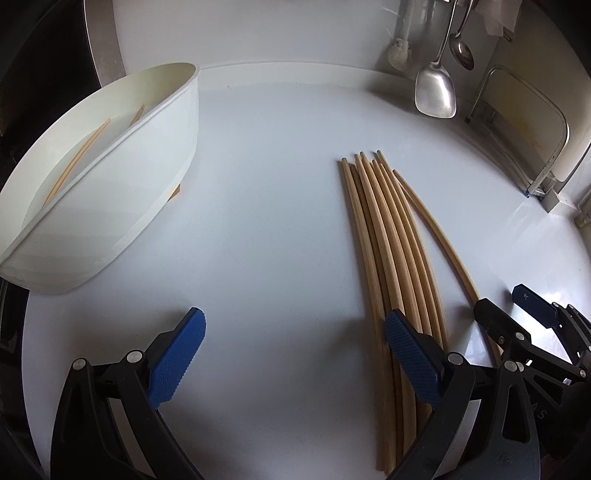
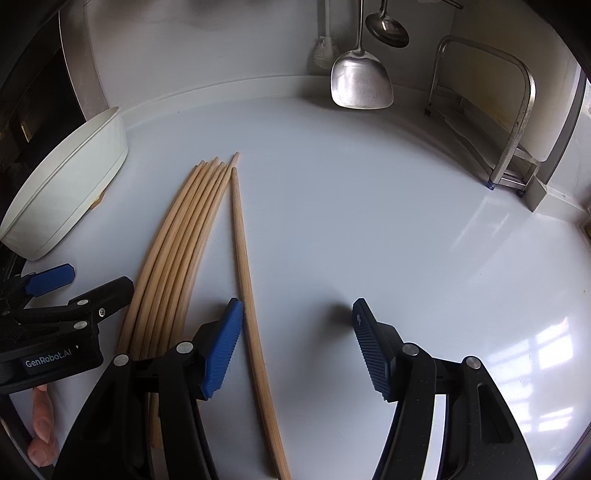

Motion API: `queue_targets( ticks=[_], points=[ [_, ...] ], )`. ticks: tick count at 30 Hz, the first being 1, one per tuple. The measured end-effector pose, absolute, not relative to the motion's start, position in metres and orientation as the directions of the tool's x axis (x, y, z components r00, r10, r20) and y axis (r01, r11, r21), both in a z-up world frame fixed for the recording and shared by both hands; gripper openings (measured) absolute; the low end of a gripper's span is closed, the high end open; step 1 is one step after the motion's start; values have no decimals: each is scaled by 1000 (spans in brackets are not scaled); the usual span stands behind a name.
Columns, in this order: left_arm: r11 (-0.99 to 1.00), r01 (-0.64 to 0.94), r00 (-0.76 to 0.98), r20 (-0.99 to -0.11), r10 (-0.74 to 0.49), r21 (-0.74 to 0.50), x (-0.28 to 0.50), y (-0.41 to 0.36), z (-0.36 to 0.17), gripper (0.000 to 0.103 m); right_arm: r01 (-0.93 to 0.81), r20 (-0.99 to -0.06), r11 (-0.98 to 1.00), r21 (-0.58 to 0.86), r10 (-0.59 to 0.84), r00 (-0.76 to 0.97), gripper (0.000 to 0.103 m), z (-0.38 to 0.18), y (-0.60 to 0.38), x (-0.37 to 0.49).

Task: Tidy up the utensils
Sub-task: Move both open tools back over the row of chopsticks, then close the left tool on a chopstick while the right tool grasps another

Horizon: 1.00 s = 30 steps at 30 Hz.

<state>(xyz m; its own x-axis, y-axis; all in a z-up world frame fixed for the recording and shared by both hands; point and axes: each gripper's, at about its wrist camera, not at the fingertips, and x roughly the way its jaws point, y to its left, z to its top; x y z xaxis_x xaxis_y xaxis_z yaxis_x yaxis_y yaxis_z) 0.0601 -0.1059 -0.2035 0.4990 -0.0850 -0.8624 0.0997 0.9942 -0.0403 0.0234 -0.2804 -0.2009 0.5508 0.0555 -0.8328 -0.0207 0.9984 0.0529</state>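
A bundle of several wooden chopsticks (image 1: 391, 240) (image 2: 177, 236) lies on the white counter (image 1: 266, 229). One single chopstick (image 1: 436, 229) (image 2: 242, 258) lies apart on its right. My left gripper (image 1: 295, 354) (image 2: 99, 278) is open with only bare counter between its fingers; its right finger (image 1: 410, 354) hangs over the bundle. My right gripper (image 2: 295, 347) (image 1: 498, 297) is open, and the single chopstick runs between its jaws close to the left pad (image 2: 221, 350), not pressed. A white oval holder (image 1: 110, 184) (image 2: 62, 192) at the left has chopsticks (image 1: 81, 155) inside.
A metal spatula (image 1: 436, 88) (image 2: 360, 83), a ladle (image 2: 388, 26) and a white brush (image 1: 399, 51) hang at the back wall. A metal rack (image 2: 517, 122) stands at the right. A person's fingers (image 2: 40, 424) show under the left gripper.
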Motion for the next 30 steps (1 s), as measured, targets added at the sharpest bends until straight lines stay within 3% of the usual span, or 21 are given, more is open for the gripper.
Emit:
queue_targets(
  ticks=[30],
  points=[
    [998,54,502,-865,7,40,75,-105,-206,98,-52,-826,999,17,43,562,60,-203,-275,26]
  ],
)
